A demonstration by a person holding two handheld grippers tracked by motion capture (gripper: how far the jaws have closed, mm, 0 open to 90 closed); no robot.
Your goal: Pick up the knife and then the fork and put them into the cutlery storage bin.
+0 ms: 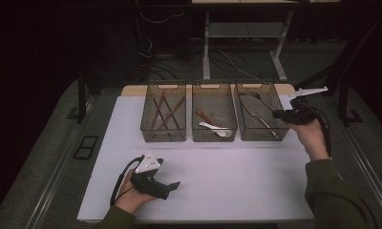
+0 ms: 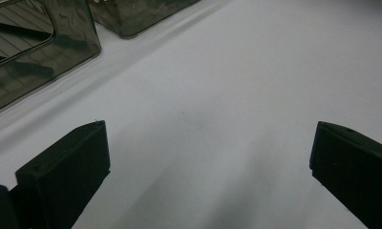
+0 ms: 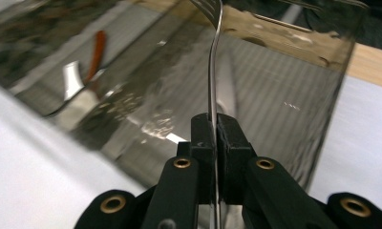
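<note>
My right gripper (image 1: 280, 114) (image 3: 213, 126) is shut on the thin handle of a metal fork (image 3: 211, 62), whose tines point away from me. It hovers at the right side of the right-hand smoky plastic bin (image 1: 256, 86) (image 3: 284, 95), which holds other metal cutlery (image 1: 263, 123). My left gripper (image 1: 173, 186) (image 2: 208, 162) sits low over the white table (image 1: 227, 176) at the front left. Its jaws stand wide apart with nothing between them, just bare white surface.
Three smoky bins stand in a row at the back of the table. The left bin (image 1: 163, 86) holds brown chopsticks (image 1: 166, 114). The middle bin (image 1: 214, 86) holds a white spoon (image 1: 213, 128) and a red-brown-handled utensil (image 1: 202, 116). Dark floor surrounds the table.
</note>
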